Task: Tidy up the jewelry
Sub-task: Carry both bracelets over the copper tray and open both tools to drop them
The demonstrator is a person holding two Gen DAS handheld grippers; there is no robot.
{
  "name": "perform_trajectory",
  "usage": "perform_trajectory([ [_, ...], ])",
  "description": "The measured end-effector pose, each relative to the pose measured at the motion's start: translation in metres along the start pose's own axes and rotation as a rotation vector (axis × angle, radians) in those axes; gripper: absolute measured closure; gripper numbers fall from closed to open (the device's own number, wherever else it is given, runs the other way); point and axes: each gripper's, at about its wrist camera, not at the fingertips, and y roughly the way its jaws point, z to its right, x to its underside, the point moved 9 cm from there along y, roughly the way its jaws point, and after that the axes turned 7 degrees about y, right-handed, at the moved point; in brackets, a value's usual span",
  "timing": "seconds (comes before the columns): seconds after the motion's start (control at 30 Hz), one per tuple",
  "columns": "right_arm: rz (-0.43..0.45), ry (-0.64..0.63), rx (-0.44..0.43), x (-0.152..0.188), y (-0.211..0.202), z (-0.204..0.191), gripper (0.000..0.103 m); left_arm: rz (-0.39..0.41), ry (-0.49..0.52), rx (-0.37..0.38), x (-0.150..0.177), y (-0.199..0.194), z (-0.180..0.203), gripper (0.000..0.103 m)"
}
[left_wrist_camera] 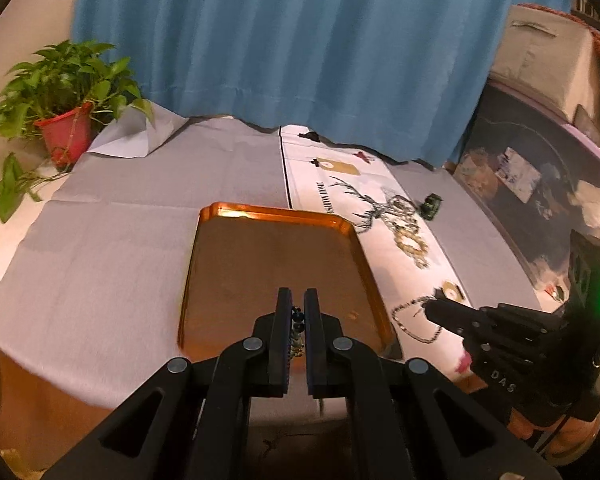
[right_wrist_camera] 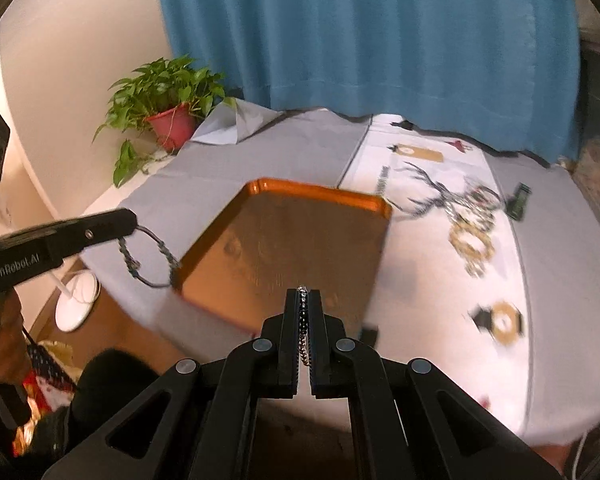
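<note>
— What is held by the left gripper (left_wrist_camera: pixel 296 304)?
— A dark beaded bracelet (right_wrist_camera: pixel 148 256) is clamped between its fingers; in the right wrist view it is seen hanging as a loop from the fingertips, just beside the near left corner of the orange tray (right_wrist_camera: pixel 320 200), over the grey cloth (right_wrist_camera: pixel 228 168). From the left wrist view only a few beads are seen between the nearly closed fingers.

— And the right gripper (right_wrist_camera: pixel 303 300)?
— It is clenched on a chain (right_wrist_camera: pixel 303 344) of dark and silvery links, which is pinched between the pads above the tray's near edge.

— Where is the remaining jewelry found?
— A pile of gold and dark pieces (left_wrist_camera: pixel 408 232) is laid on the white printed cloth (left_wrist_camera: pixel 340 184) to the right of the tray, and a dark necklace (left_wrist_camera: pixel 416 320) is spread nearer, by the right gripper's tip. Everything is carried by the tabletop (left_wrist_camera: pixel 100 240).

— What is seen behind?
— A potted plant (left_wrist_camera: pixel 60 96) and a blue curtain (left_wrist_camera: pixel 280 40) are seen.
</note>
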Motion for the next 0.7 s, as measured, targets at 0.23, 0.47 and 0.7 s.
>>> perform_trajectory([
  [0.23,0.001,-0.017,0.041,-0.038,0.073,0.012,0.099,-0.027,0.017,0.008,-0.032,0.077,-0.02,0.099],
  [0.47,-0.079,-0.049,0.117,-0.03,0.131,0.031,0.068,-0.102,0.011,-0.062,-0.025,0.135,-0.042,0.005],
  [0.7,-0.077,0.07,0.068,-0.001,0.106,0.039,0.041,-0.095,0.041,-0.205,0.011,0.113,-0.058,0.005],
])
